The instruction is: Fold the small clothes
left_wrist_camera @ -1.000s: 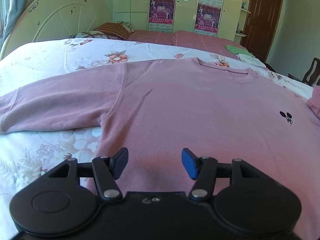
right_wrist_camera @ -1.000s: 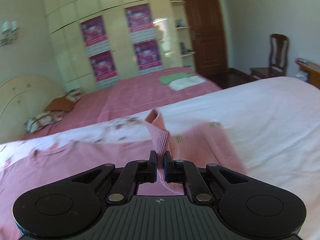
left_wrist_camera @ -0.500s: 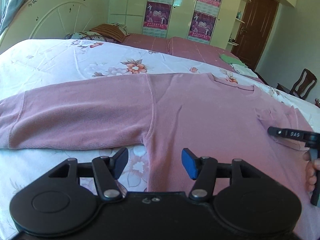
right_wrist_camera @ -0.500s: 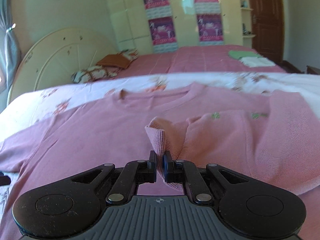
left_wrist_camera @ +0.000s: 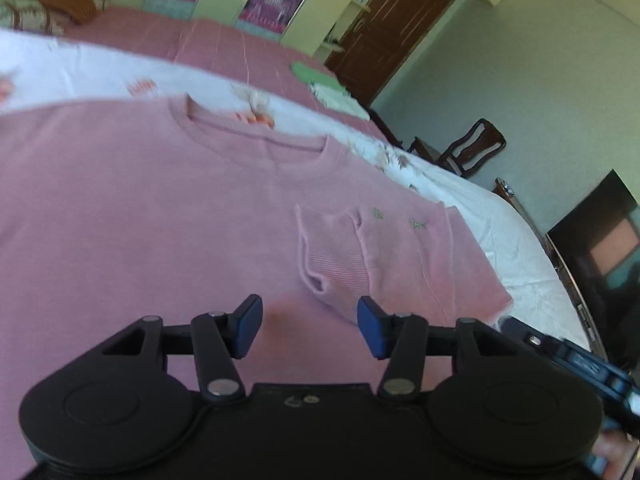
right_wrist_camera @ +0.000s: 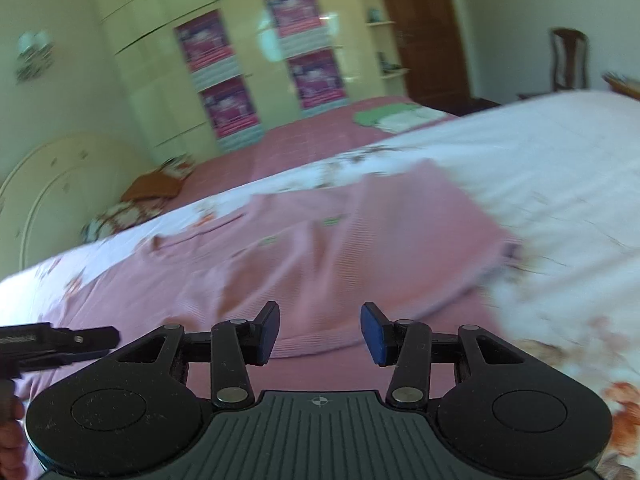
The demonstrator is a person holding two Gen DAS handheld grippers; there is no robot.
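Both grippers — left (left_wrist_camera: 310,326), right (right_wrist_camera: 320,332) — hung open, empty, above the pink sweater (left_wrist_camera: 140,208); its folded sleeve (left_wrist_camera: 352,256), seemingly loose ahead, might slip open.

Left claw (left_wrist_camera: 310,327) hangs with its jaws spread wide, nothing between them. Right claw (right_wrist_camera: 319,334) likewise gapes, empty, with its blue pads (right_wrist_camera: 374,334) well apart.

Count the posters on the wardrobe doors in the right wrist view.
4, in two columns: upper left, lower left, upper right, lower right. The view is blurred, and none seems hidden.
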